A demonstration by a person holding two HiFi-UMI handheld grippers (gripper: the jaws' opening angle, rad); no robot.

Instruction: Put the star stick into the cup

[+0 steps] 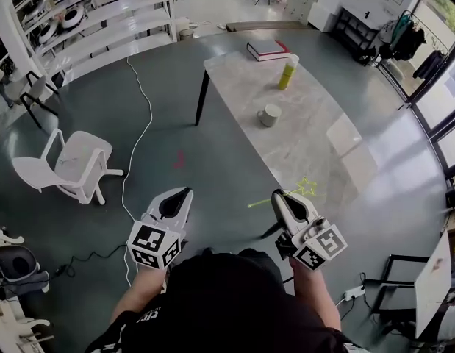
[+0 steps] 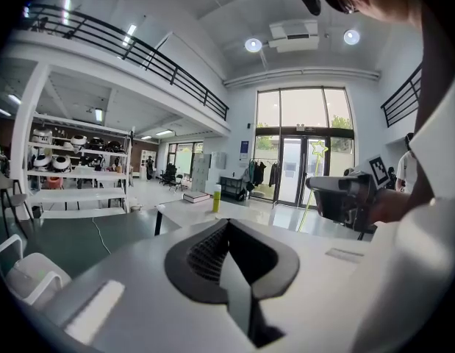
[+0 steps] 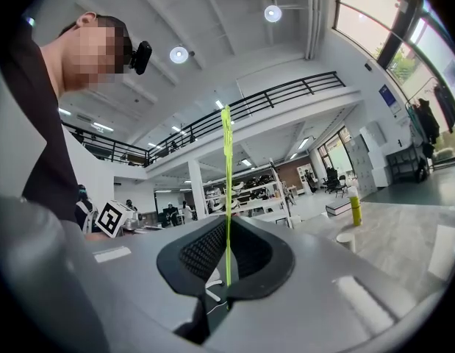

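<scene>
My right gripper [image 1: 276, 195] is shut on the thin yellow-green star stick [image 1: 262, 202], whose star [image 1: 308, 187] points toward the table. In the right gripper view the stick [image 3: 227, 190] rises straight up between the closed jaws of that gripper [image 3: 227, 225]. The pale cup [image 1: 270, 115] stands on the long light table [image 1: 323, 149], well ahead of both grippers; it also shows at the right of the right gripper view as the cup [image 3: 345, 240]. My left gripper [image 1: 184, 192] hovers over the floor beside the right one, shut and empty [image 2: 228, 225]. From it I see the right gripper [image 2: 343, 195] carrying the stick [image 2: 311, 186].
A yellow bottle [image 1: 288, 72] and a book [image 1: 267, 48] sit farther along the table. A white chair [image 1: 73, 166] stands on the floor to the left, with a white cable [image 1: 142, 134] trailing past it. Shelving [image 1: 102, 20] lines the far left.
</scene>
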